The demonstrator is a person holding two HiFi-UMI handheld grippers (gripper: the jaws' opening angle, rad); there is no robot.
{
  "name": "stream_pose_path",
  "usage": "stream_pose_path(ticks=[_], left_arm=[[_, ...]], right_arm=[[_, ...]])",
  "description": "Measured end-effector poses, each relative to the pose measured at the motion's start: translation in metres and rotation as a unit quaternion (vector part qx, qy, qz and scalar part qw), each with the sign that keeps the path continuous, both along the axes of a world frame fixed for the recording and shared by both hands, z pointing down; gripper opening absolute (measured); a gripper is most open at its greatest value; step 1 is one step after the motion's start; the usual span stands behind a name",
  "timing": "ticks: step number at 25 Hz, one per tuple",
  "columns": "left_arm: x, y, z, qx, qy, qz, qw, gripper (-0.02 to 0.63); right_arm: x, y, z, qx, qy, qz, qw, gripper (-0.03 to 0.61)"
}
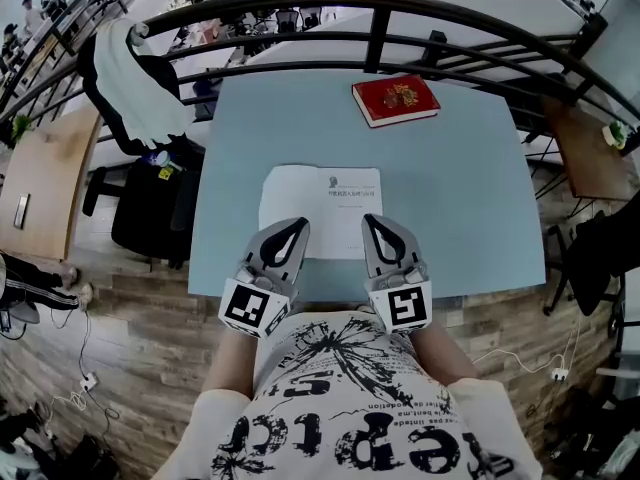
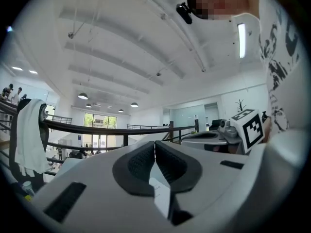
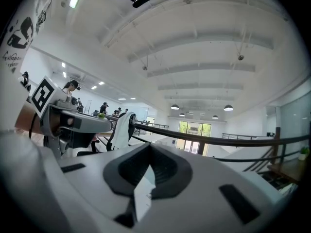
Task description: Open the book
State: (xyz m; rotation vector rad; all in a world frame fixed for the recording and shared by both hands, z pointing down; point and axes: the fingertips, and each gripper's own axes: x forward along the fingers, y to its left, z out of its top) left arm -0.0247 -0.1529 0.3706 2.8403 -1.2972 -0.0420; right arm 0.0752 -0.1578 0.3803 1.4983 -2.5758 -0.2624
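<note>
Red closed book (image 1: pixel 396 100) lies on the counter (image 1: pixel 470 198), well beyond both jaws, its long axis crosswise to them. Left gripper (image 1: pixel 303 222) and right gripper (image 1: pixel 368 218) are pinched closed and empty above white printed pages (image 1: pixel 320 193).

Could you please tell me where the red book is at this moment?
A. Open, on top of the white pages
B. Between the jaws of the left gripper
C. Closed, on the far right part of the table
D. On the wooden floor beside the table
C: the red book lies closed near the far edge of the table, to the right, beyond the white pages.
</note>
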Motion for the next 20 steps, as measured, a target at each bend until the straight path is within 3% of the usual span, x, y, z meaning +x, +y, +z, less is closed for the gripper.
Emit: stream_pose_path(ticks=[20], left_arm=[[0.0086,-0.0033,-0.0016,0.007,0.004,-0.004,1.0000,0.023]], right_arm=[[0.0078,0.0016,0.0013,-0.015,-0.006,-0.009,1.000,0.009]])
